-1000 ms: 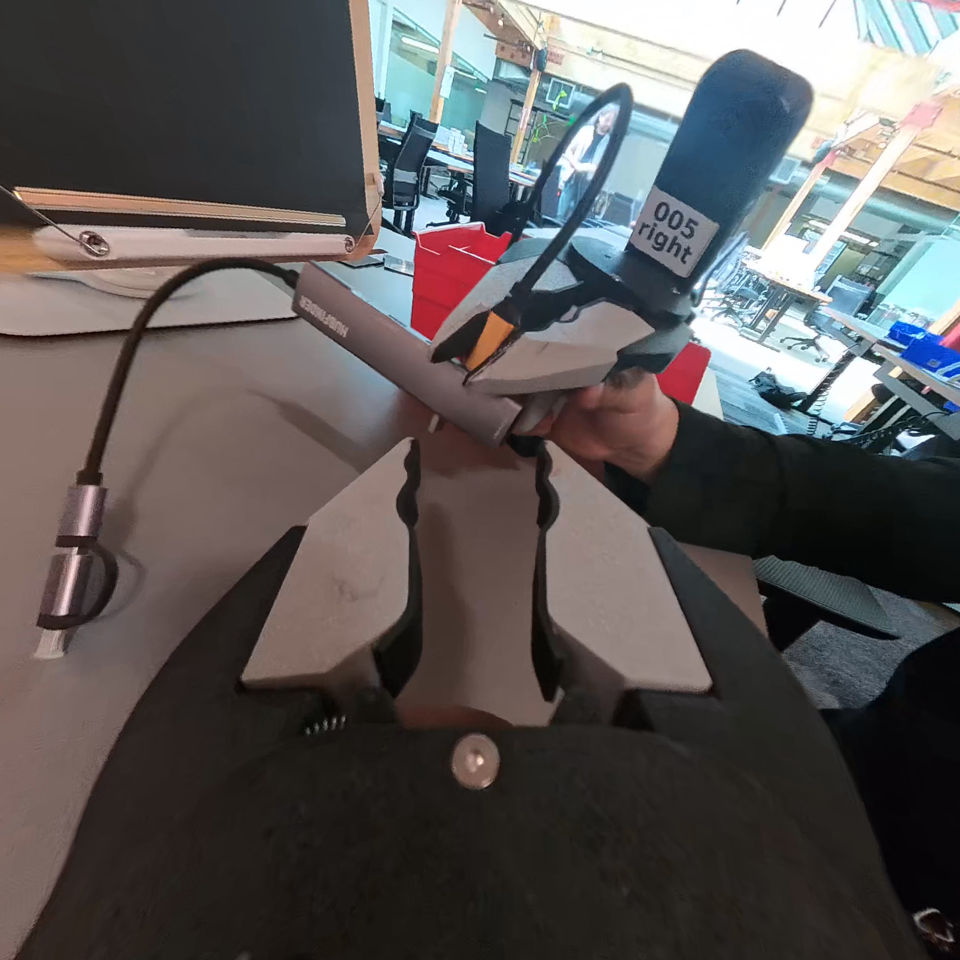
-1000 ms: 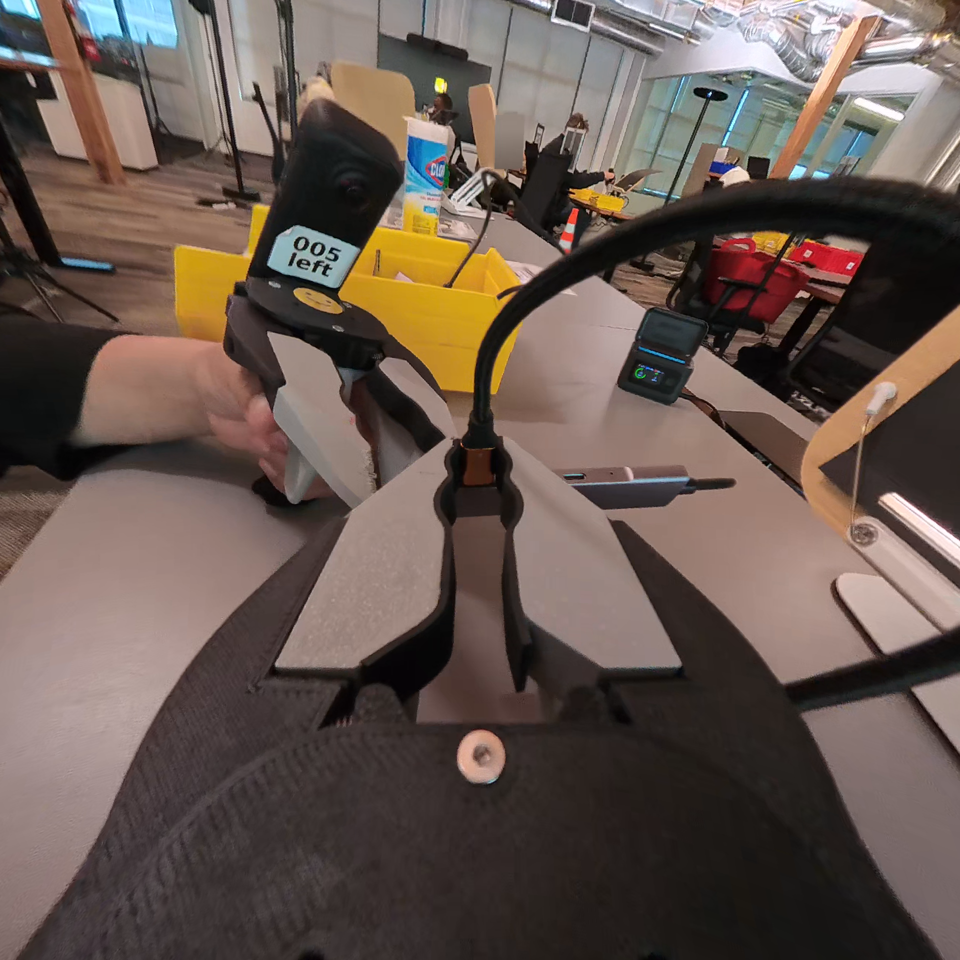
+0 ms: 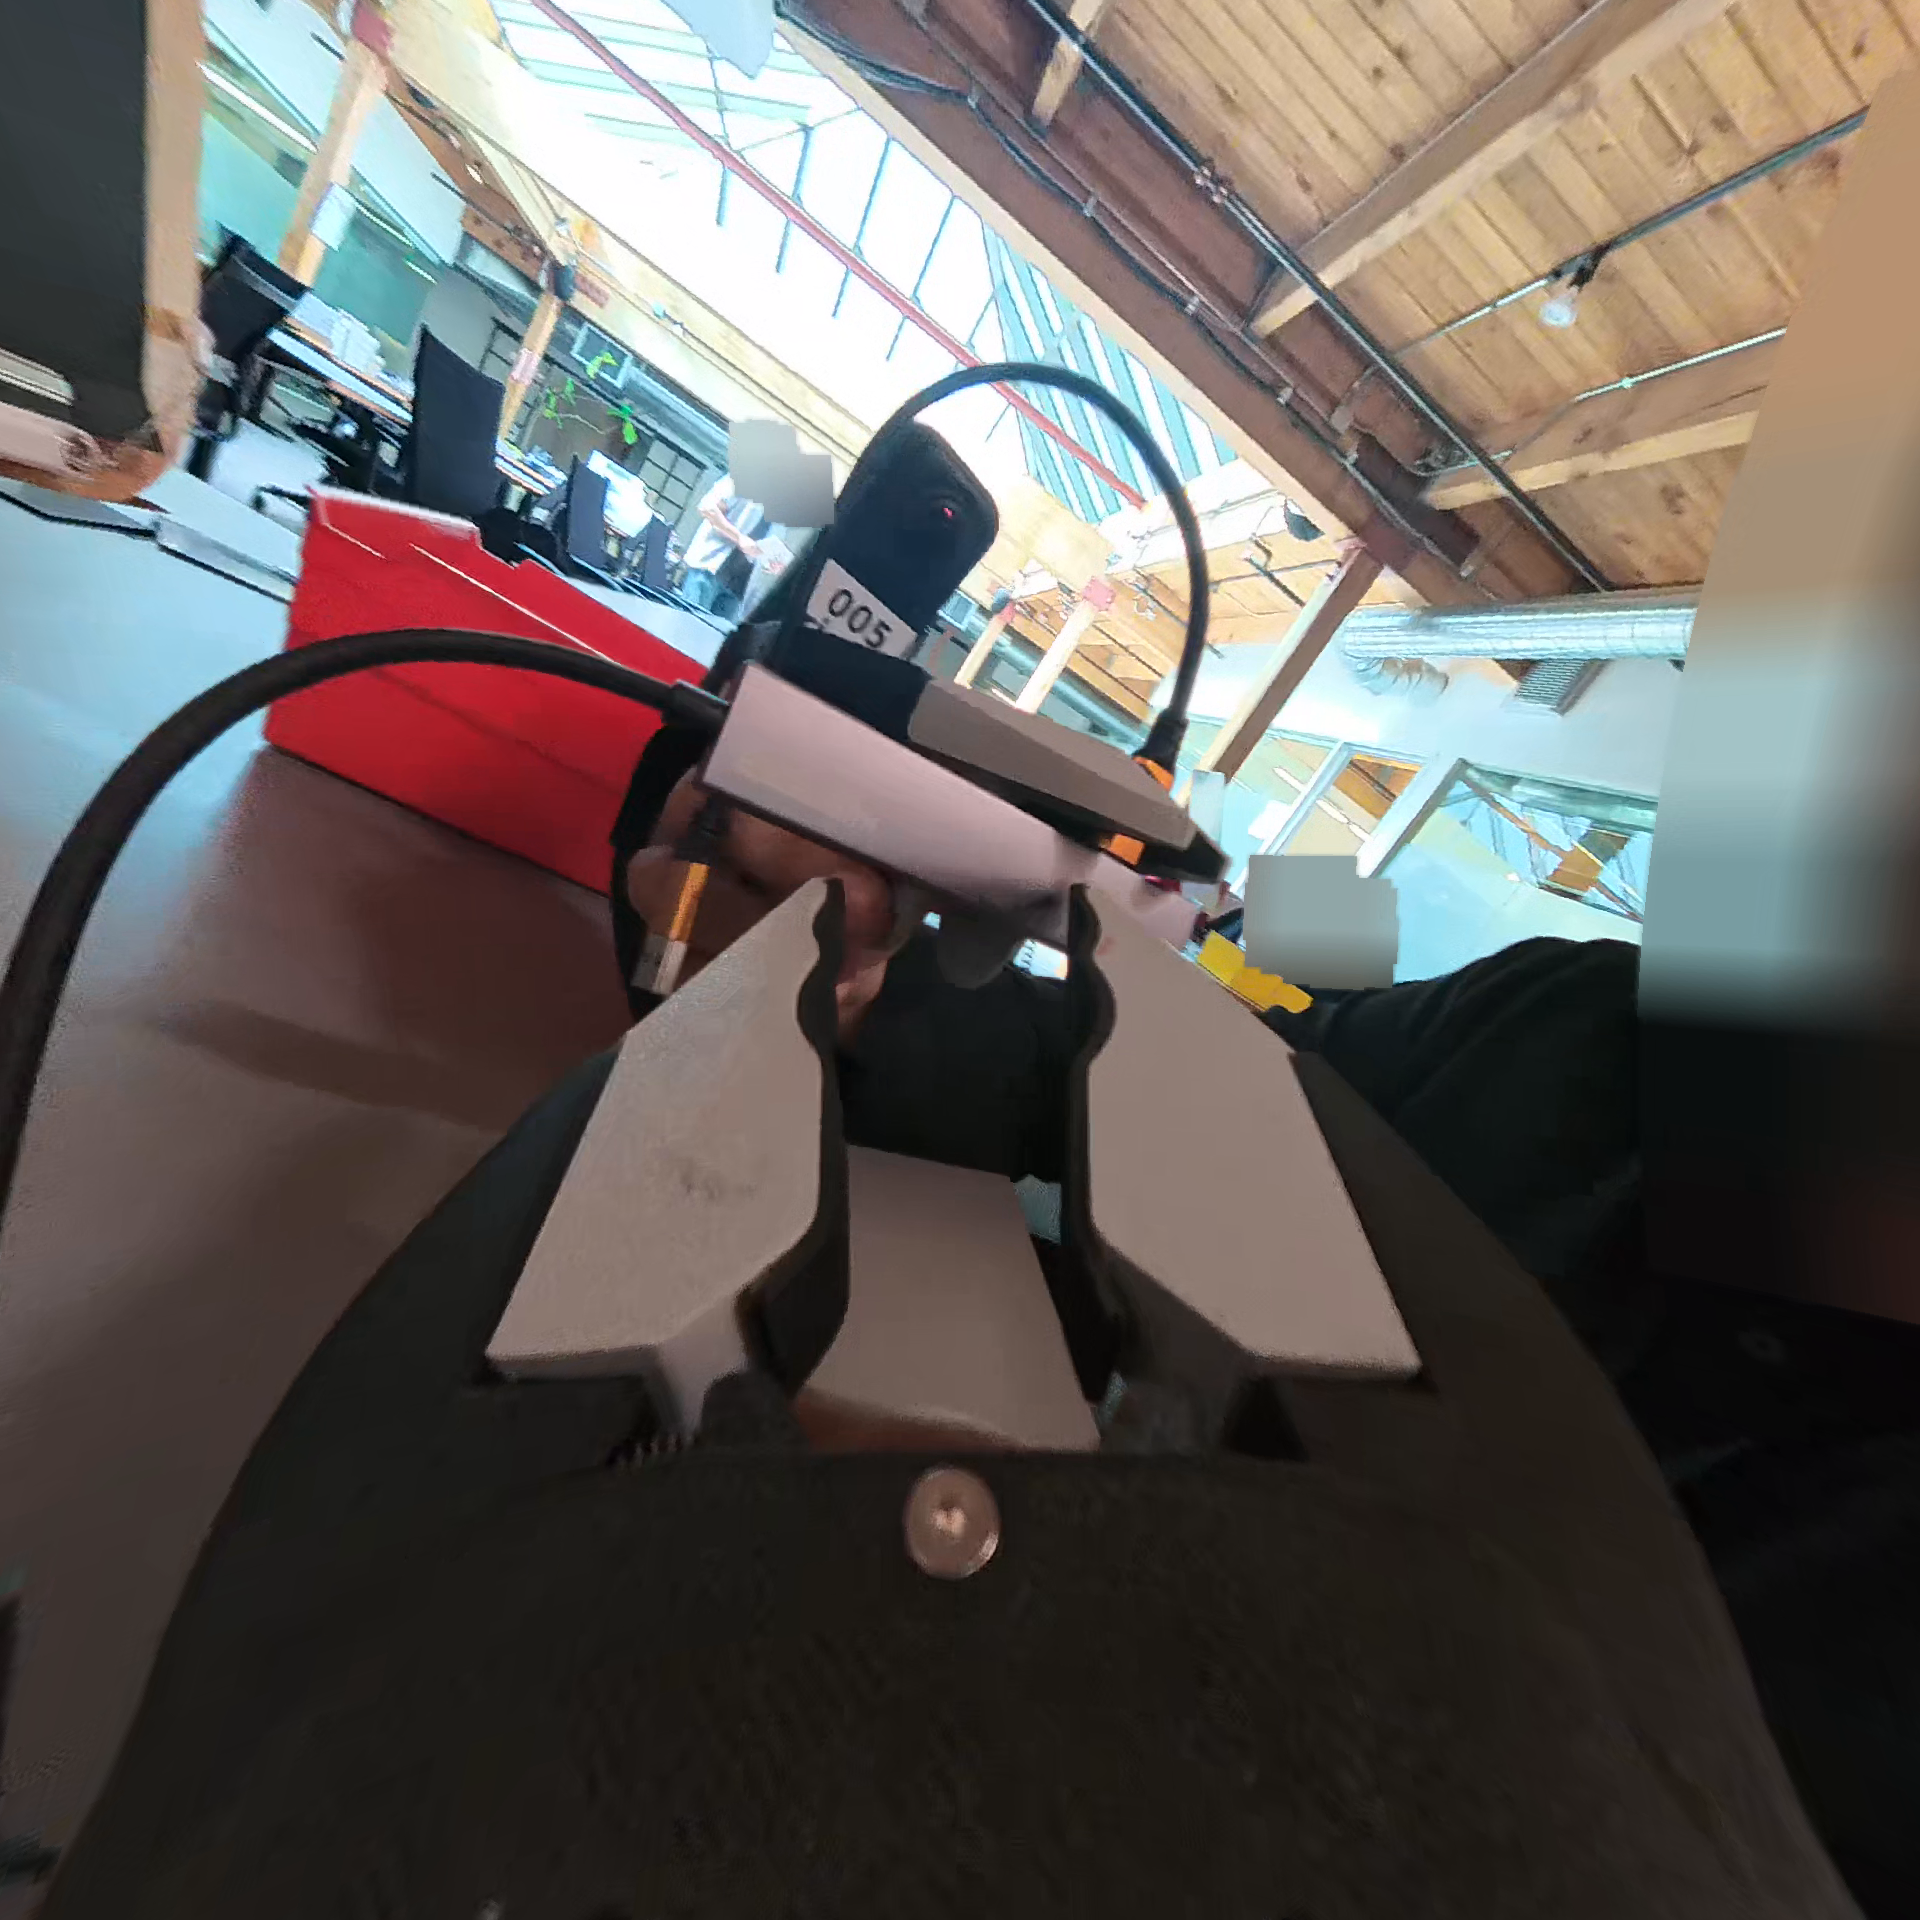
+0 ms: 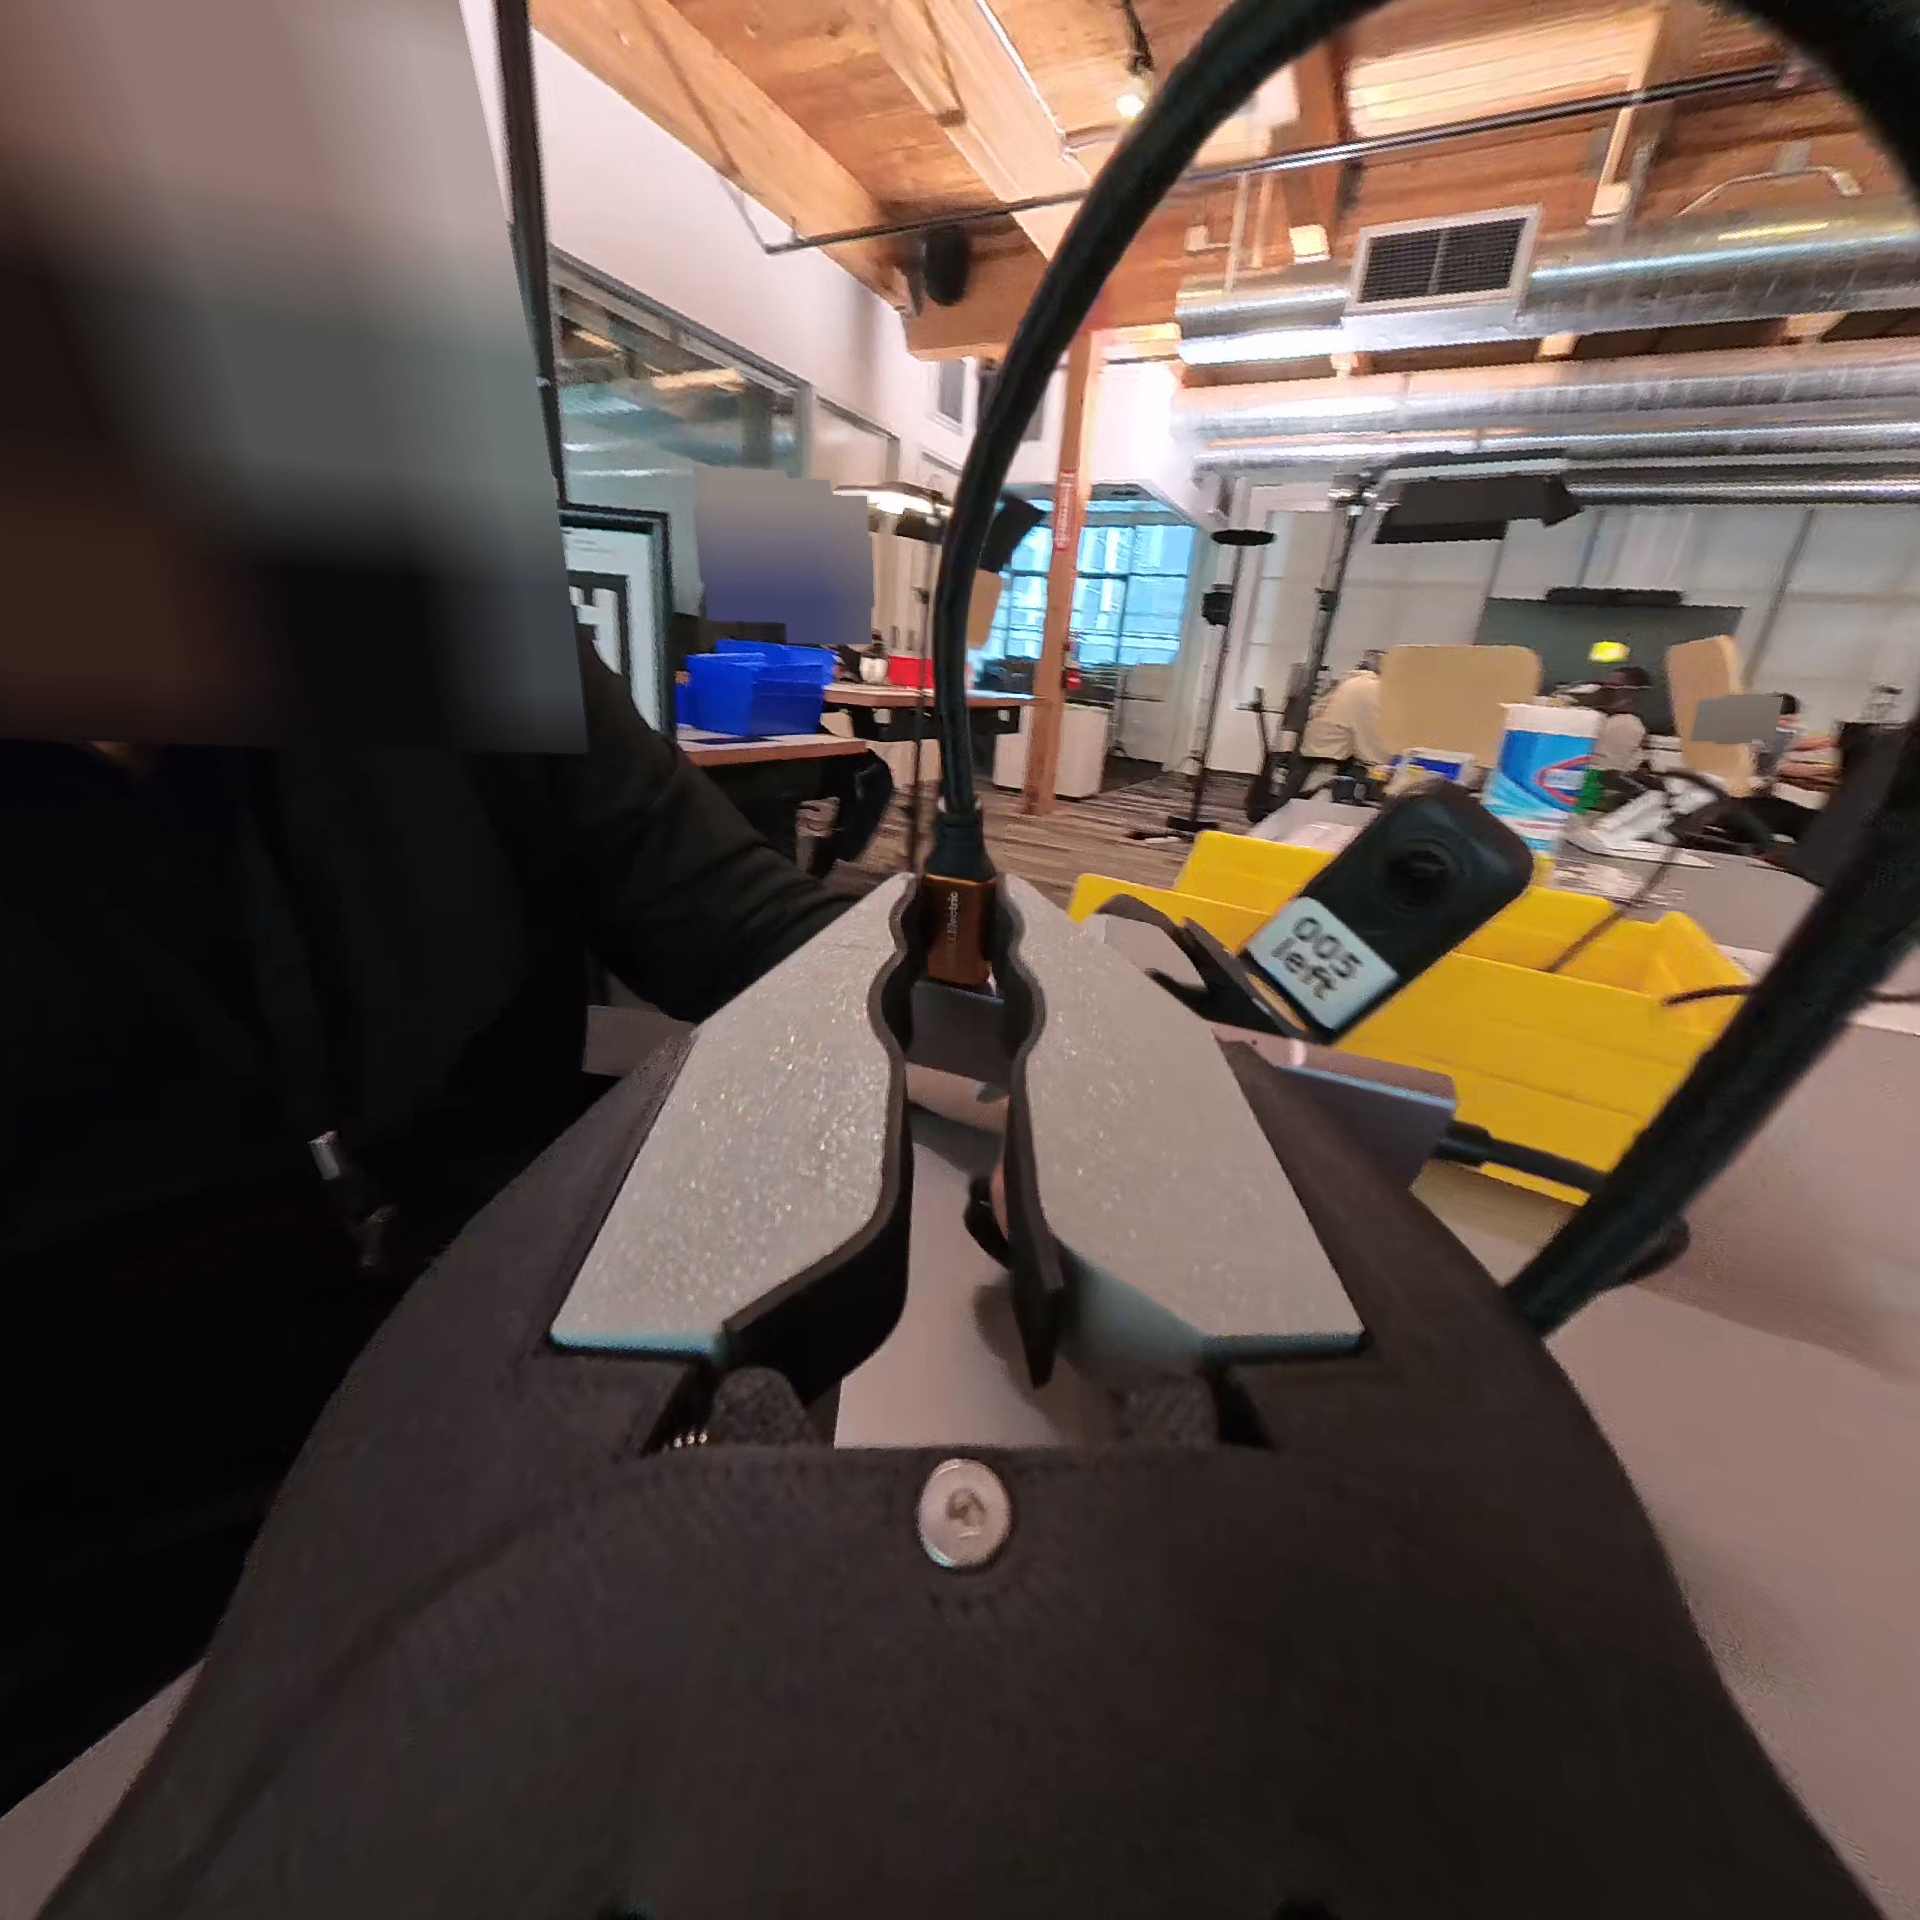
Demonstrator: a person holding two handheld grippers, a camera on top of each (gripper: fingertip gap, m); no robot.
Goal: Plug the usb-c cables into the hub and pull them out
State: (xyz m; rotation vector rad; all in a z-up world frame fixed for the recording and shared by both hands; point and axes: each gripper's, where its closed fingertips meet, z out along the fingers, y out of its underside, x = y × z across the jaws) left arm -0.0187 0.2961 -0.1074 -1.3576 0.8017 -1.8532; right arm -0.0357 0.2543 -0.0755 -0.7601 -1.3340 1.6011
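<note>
The hub (image 3: 883,800) is hanging in the air above the worktop (image 3: 343,935), its near end sitting between the tips of the left claw (image 3: 951,904). That claw is pinching the hub, I judge, so the body is braced against a push or pull. The right claw (image 4: 956,956) is pressing together on the orange plug (image 4: 958,930) of a black cable (image 4: 1039,395), right against the hub's end, so the plug is either seating or about to come out; which one I cannot tell. Holding by the plug rather than the cord is keeping the force in line with the port. A second orange plug (image 3: 675,925) is dangling free under the hub. The hub's own lead (image 3: 312,675) is arcing down to the left. There is open air all round; the red bin (image 3: 468,665) is lying well behind, the yellow bin (image 4: 1538,997) off beyond the left claw.
</note>
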